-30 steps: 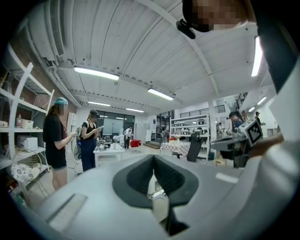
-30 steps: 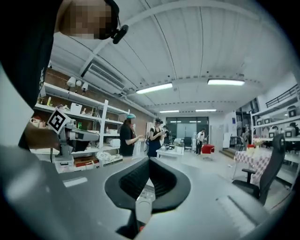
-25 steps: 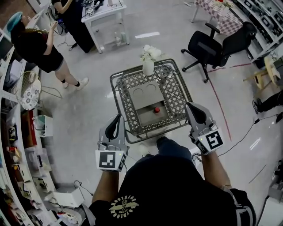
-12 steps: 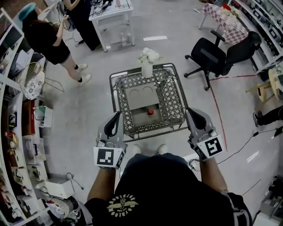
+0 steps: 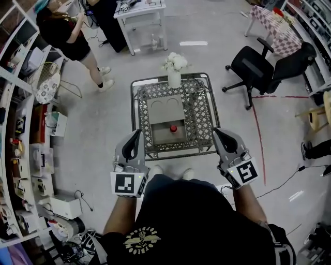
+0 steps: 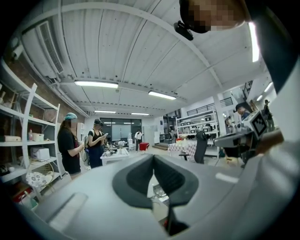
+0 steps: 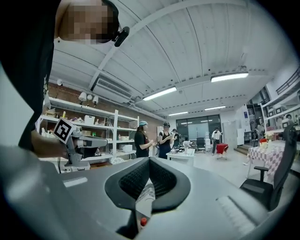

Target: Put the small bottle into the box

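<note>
A small bottle with a red cap [image 5: 174,129] stands on the near part of a flat grey box [image 5: 166,111]. The box lies on a lattice cloth on a small metal table [image 5: 206,115]. I stand just short of the table's near edge. My left gripper [image 5: 137,133] is held at the table's near left corner, shut and empty. My right gripper [image 5: 215,130] hangs at the near right corner, also shut with nothing in it. In the left gripper view the left gripper [image 6: 153,157] points level into the room. In the right gripper view the red cap [image 7: 143,221] shows below the right gripper [image 7: 149,160].
A vase of white flowers [image 5: 174,70] stands at the table's far edge. A black office chair [image 5: 258,64] is at the right, a white table [image 5: 139,13] and a person [image 5: 67,36] at the far left. Shelves [image 5: 20,129] line the left wall.
The table has slid up and grown smaller in the head view, as I have backed off a little. Both grippers stay shut at its near corners.
</note>
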The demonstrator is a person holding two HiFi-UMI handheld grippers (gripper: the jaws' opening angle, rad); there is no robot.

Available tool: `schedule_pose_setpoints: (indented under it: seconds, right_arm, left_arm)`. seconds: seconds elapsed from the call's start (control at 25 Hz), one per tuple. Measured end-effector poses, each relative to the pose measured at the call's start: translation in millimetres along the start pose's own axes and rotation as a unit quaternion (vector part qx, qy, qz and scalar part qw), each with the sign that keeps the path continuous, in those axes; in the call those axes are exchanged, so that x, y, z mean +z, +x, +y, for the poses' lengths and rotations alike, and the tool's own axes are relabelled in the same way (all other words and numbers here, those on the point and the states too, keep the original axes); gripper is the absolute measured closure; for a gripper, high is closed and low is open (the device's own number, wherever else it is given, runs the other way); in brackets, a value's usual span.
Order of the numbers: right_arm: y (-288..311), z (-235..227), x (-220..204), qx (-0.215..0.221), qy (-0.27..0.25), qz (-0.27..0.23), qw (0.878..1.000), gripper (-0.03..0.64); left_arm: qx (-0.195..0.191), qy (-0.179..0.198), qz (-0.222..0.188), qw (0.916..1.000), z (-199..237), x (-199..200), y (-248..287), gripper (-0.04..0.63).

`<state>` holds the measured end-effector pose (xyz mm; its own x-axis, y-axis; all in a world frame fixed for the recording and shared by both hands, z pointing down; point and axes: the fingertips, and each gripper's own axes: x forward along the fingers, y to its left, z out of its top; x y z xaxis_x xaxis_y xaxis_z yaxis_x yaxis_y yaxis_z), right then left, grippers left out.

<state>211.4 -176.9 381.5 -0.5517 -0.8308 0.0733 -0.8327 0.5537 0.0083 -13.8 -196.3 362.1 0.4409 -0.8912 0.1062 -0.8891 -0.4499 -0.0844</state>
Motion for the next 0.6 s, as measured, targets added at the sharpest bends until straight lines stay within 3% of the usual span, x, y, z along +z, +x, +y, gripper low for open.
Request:
schedule_pose_setpoints:
  seconds: [0.28, 0.6]
  right_arm:
    - [20, 20, -5, 0.04, 0.002, -0.001, 0.999, 0.611]
    - [62, 17, -12, 0.02, 0.004, 0.012, 1.0, 0.611]
  left_arm:
    - [0.022, 0.006, 0.008, 0.9997, 13, -1, -10, 0.595]
    - [0.001, 0.001, 0.023, 0.9997, 48, -17, 15, 0.595]
